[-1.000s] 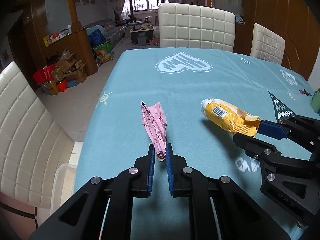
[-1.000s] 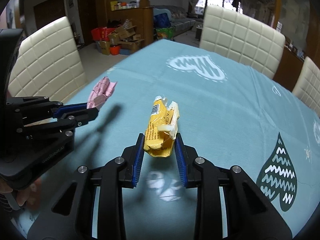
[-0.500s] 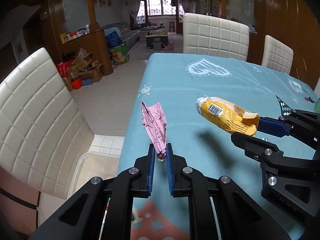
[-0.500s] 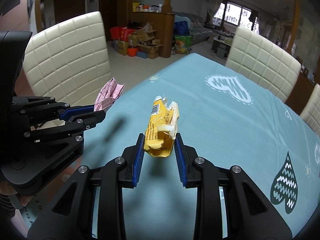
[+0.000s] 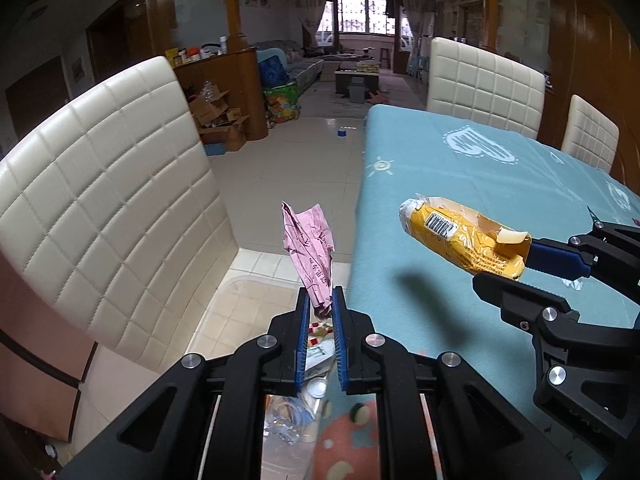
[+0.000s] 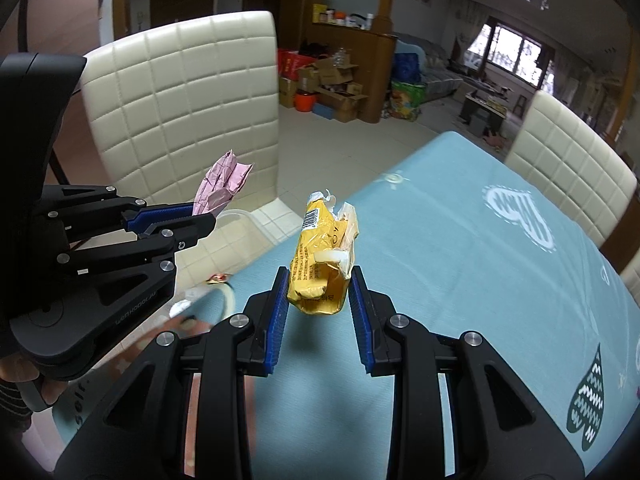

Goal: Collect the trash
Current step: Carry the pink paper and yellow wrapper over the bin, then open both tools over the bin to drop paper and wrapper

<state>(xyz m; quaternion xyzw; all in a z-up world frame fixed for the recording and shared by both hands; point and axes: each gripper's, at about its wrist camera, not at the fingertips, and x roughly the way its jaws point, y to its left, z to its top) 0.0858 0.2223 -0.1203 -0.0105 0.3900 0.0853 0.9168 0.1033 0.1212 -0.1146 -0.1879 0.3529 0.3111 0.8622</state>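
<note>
My left gripper (image 5: 320, 300) is shut on a crumpled pink paper wrapper (image 5: 310, 248), which sticks up from the blue pads. It hangs past the table's left edge, over a clear plastic bin (image 5: 248, 312) on the floor that holds trash. My right gripper (image 6: 318, 280) is shut on a torn yellow snack packet (image 6: 324, 264) with a barcode, held above the teal tablecloth (image 6: 460, 264) near that same edge. In the left wrist view the right gripper (image 5: 532, 260) and yellow packet (image 5: 460, 236) show at the right. The right wrist view has the left gripper (image 6: 196, 220) and pink wrapper (image 6: 222, 182) at the left.
A cream padded chair (image 5: 104, 200) stands close beside the bin on the left. More cream chairs (image 5: 484, 80) stand at the table's far side. Tiled floor (image 5: 296, 160) runs back to cardboard boxes (image 5: 218, 120) by a wooden counter. A hand (image 6: 24, 380) grips the left tool's handle.
Both grippers have swung left across the table with their trash still held. The left one has passed the table edge and now hangs over the floor bin; the chair looms closer.
</note>
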